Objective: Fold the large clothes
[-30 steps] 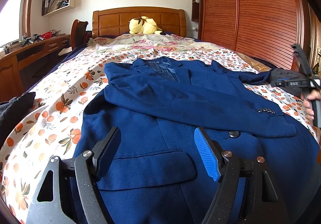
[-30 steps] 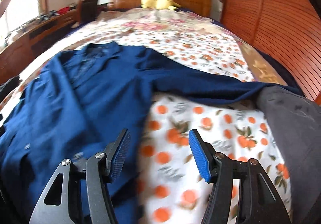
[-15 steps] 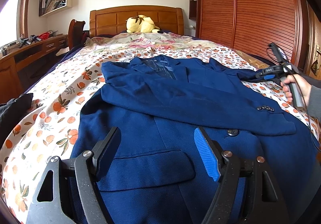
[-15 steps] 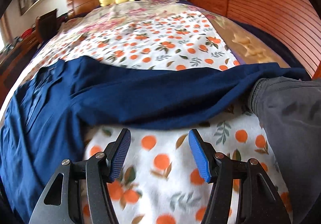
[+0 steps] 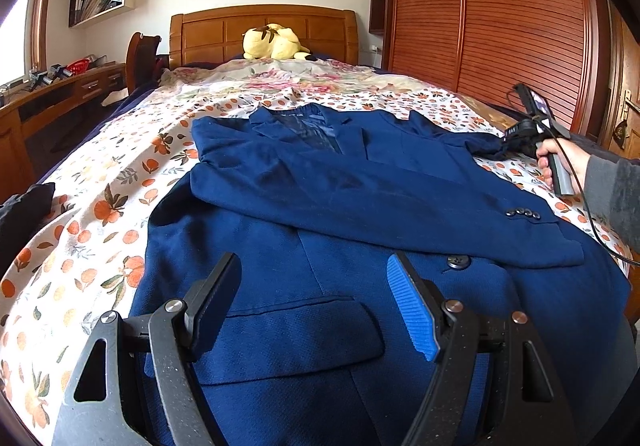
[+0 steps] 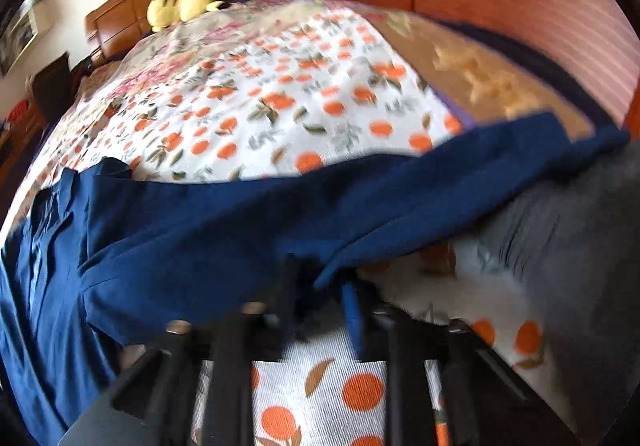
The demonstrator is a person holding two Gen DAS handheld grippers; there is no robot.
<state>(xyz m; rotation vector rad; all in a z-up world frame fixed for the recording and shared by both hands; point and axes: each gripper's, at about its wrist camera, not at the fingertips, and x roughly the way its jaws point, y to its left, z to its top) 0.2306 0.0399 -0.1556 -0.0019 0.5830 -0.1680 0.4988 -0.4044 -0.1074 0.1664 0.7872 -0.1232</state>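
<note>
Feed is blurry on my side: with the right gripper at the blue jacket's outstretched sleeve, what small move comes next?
Probably lift the right gripper, shut on the navy blue jacket's outstretched sleeve, and carry it across the chest. The other sleeve already lies folded there.

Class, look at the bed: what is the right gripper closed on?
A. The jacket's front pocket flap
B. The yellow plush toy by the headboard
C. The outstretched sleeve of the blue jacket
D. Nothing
C: the right gripper is shut on the edge of the blue jacket's outstretched sleeve, far from the plush toy and the pocket flap.
</note>
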